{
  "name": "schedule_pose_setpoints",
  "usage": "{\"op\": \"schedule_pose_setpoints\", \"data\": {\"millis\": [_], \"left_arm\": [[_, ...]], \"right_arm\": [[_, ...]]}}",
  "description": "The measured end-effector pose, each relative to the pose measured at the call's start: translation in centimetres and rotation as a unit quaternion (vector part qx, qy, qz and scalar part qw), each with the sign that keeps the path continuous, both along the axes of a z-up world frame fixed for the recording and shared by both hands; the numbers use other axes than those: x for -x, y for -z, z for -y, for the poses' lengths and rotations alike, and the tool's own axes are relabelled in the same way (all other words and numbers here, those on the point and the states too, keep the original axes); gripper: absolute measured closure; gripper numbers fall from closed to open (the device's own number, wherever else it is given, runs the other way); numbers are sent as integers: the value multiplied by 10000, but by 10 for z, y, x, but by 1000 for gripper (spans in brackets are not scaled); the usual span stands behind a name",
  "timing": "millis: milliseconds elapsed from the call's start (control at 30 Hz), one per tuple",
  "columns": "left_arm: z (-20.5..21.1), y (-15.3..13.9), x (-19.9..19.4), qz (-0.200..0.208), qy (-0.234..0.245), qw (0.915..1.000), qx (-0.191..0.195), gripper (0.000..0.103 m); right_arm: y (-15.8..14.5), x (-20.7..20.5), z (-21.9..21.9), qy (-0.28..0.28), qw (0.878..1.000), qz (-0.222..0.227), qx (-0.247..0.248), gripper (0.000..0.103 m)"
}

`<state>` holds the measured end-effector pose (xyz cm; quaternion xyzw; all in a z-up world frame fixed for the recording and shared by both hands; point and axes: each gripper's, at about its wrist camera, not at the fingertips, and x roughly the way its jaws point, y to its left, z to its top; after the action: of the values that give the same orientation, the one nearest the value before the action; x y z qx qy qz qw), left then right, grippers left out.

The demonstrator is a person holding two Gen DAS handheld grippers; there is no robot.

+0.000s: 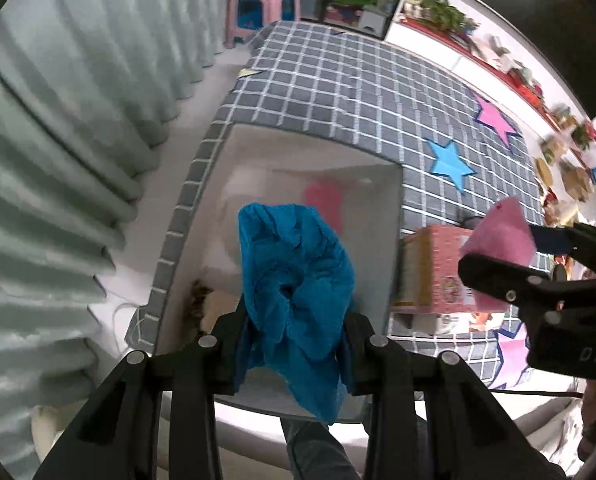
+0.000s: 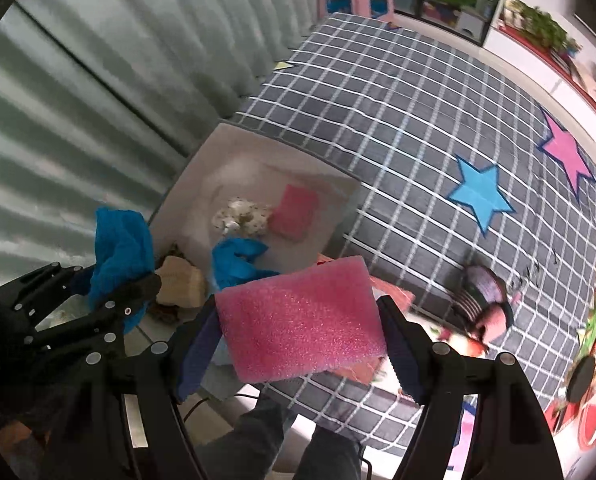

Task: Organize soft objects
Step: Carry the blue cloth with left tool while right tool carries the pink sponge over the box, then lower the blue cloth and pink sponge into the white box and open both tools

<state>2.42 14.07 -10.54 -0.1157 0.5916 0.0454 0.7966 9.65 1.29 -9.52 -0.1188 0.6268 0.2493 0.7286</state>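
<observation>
Left claw [image 1: 294, 344], raised over the white box [image 1: 392, 240], is clenched on one crumpled blue cloth [image 1: 294, 276] that hangs between its fingers. Right claw [image 2: 304, 332], held level beside it above the checked table [image 2: 398, 120], grips one pink foam sheet [image 2: 302, 320] by its two side edges. Inside the box lie one smaller pink foam piece [image 2: 294, 212], one spotted white cloth [image 2: 242, 218], a second blue cloth [image 2: 238, 260] and one tan block [image 2: 180, 286]. Two stars mark the table: one blue star [image 2: 480, 196], one pink star [image 2: 566, 152].
</observation>
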Motion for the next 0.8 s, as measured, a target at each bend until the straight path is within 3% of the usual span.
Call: {"op": "schedule_pose_setpoints", "data": {"millis": [333,800], "left_arm": [[-23,19,-2,-254,-299,9992,6,64],[-27,41,-17,-514,-374,9980,46,64]], "right_arm": [[14,-11,-43,-434,9990,-111,40,26],[35,-26,-60,-633,9974,-298,182,26]]}}
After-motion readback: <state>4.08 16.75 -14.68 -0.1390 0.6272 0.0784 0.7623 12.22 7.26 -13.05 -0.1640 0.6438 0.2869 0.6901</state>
